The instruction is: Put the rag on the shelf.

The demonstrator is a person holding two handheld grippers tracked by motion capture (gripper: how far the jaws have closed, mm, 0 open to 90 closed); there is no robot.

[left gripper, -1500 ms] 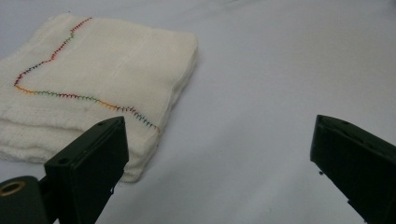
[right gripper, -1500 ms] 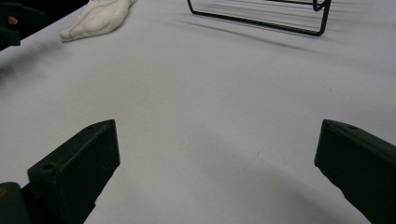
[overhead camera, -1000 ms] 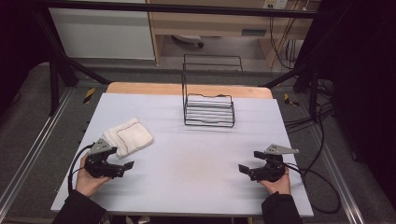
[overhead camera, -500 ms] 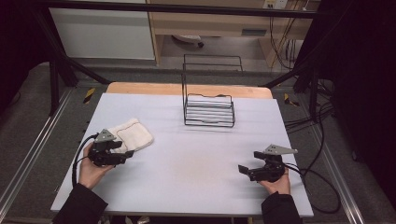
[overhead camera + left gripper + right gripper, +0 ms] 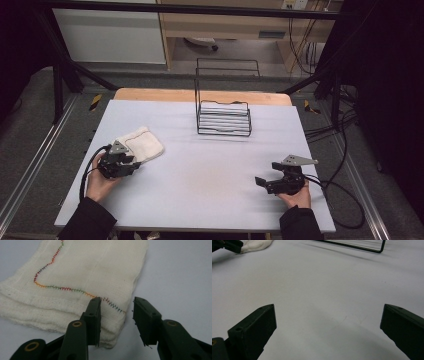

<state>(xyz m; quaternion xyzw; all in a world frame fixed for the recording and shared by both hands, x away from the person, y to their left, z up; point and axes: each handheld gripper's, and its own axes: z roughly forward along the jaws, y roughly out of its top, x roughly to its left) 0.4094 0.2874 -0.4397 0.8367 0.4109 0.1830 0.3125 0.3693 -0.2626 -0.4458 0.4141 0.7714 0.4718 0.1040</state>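
One folded cloth (image 5: 82,282) corner between parted left gripper (image 5: 117,315) jaws.

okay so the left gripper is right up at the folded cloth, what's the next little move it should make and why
Probably ease the left gripper a touch farther forward, then close. Its jaws stand open at the near corner of the folded cloth, with one jaw over the cloth's edge and the other over bare table, so the corner is not yet deep between them. The right gripper rests open, apart from the cloth.

Dim surroundings, evenly lit table (image 5: 210,175), soft shadows, slightly grainy pictures.
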